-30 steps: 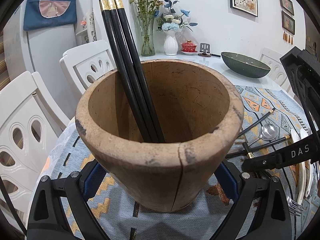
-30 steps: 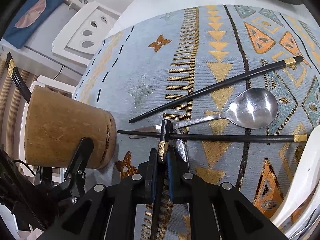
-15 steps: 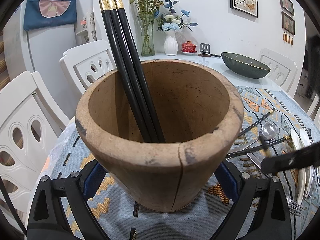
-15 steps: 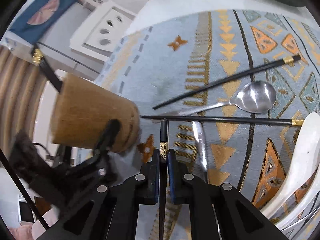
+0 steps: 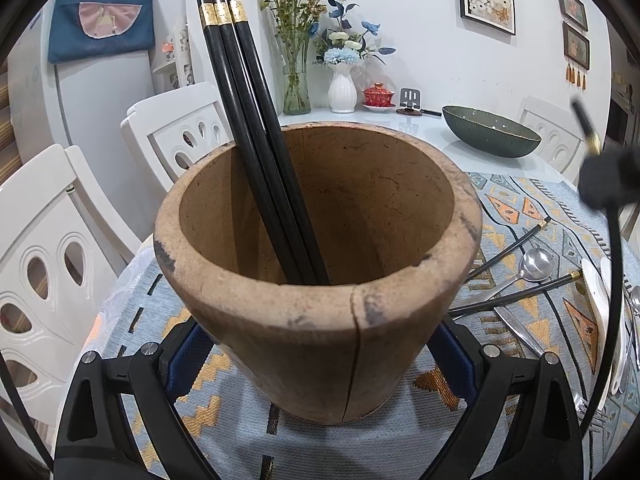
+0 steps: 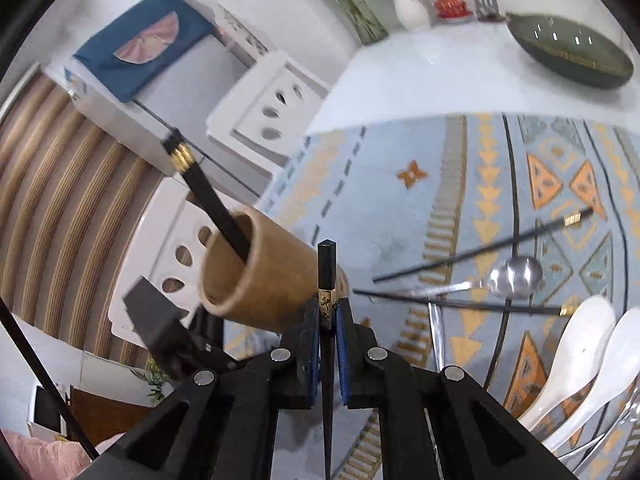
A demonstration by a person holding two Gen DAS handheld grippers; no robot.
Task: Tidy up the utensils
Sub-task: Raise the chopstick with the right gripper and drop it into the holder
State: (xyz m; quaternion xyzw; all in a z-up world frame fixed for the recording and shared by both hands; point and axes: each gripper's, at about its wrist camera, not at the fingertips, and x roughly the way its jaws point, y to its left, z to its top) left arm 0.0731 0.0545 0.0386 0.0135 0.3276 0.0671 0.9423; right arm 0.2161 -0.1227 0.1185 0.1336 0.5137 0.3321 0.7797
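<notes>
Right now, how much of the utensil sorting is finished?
Done: three chopsticks stand in the wooden holder, held by the left gripper. In hand: the right gripper pinches one chopstick. Left: two chopsticks, a metal spoon and white spoons on the cloth.

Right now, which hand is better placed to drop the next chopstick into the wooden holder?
Right: the right gripper is clamped on a chopstick. The left gripper grips the wooden holder.

The left wrist camera sits close behind the round brown wooden holder point(image 5: 320, 280), facing across the table. The right wrist camera looks down from higher, sharing that holder point(image 6: 264, 272) and the patterned blue cloth point(image 6: 400, 208).
</notes>
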